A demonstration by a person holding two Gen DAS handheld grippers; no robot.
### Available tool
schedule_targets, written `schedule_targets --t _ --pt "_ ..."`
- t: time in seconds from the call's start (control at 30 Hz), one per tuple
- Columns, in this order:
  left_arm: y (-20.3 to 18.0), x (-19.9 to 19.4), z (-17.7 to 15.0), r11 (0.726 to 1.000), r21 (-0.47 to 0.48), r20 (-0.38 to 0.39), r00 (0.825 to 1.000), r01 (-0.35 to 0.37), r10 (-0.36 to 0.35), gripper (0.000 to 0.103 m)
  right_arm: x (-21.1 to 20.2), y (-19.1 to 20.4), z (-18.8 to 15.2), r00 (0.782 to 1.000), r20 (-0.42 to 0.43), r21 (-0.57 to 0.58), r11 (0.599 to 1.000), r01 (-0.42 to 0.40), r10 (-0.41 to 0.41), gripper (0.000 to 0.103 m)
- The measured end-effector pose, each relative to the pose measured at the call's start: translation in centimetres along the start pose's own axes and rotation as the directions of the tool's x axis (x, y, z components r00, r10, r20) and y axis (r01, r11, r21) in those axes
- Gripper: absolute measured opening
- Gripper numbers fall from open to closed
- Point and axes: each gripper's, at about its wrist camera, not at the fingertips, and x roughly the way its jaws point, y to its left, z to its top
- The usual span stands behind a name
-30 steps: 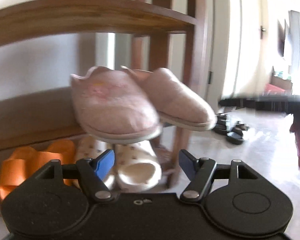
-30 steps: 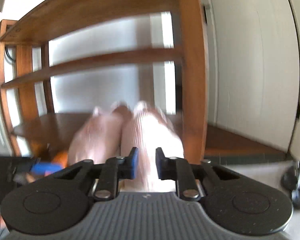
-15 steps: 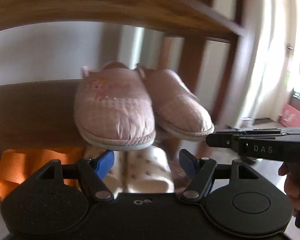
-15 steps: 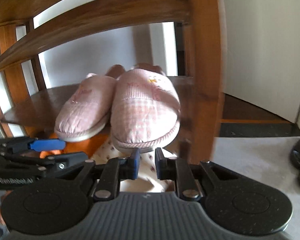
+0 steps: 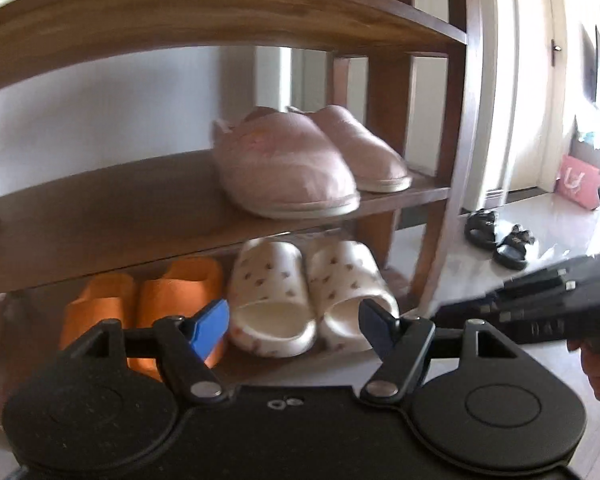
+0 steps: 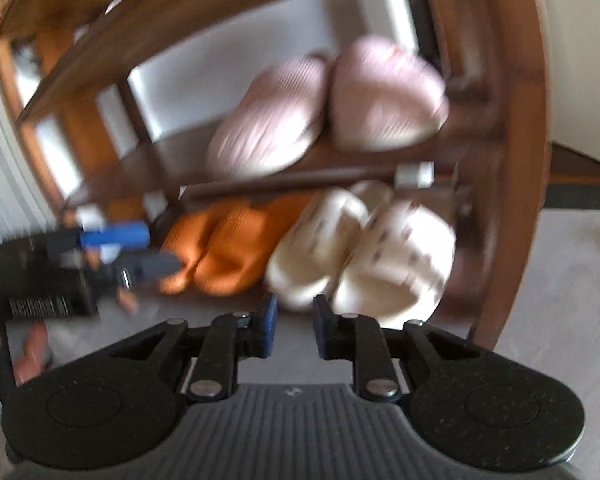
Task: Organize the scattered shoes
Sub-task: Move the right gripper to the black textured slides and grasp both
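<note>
Both tools withdrawn, pink slippers (image 5: 300, 164) shelved

Shoe rack (image 5: 148, 216) was smooth brown wood, pink slippers (image 5: 284, 164) soft matt cloth, white slides (image 5: 276, 300) smooth rubbery, floor (image 5: 548, 240) glossy.

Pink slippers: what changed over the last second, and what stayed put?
Both grippers pulled back from the pink slippers, which sit side by side on the middle shelf. The right gripper, empty, dropped lower and its jaws are opening. The left gripper stayed open and empty. The orange slippers and white slides below are unmoved.
</note>
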Motion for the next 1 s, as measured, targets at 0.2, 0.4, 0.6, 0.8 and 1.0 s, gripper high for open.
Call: schedule_targets --t 0.2,0.4,0.6,0.8,1.0 --pt "-0.9 3.3 4.0 0.995 -0.092 -0.025 0.999 0.042 -0.044 0.069 -0.2 1.3 2.3 0.997 0.024 -0.008 0.997 0.072 -0.072 0.038" --pt "-1.1 7.1 6.9 0.989 -0.137 -0.009 0.999 -0.051 0.05 0.063 -0.6 1.2 3.0 0.994 0.029 0.014 0.995 0.102 -0.102 0.045" --pt "0.6 6.5 8.6 0.972 -0.216 0.041 0.994 -0.095 0.106 0.063 -0.1 0.9 2.4 0.996 -0.005 0.027 0.996 0.089 -0.089 0.053" --pt "2.0 -1.2 0.9 0.989 0.086 0.002 0.993 -0.118 0.118 0.066 0.8 2.2 1.0 0.995 -0.094 -0.021 1.0 -0.022 0.02 0.055" --pt "6.7 -7.9 -5.9 0.945 0.162 -0.082 0.95 -0.285 0.301 0.067 5.0 9.0 -1.6 0.933 -0.326 -0.138 0.968 -0.21 0.156 0.055"
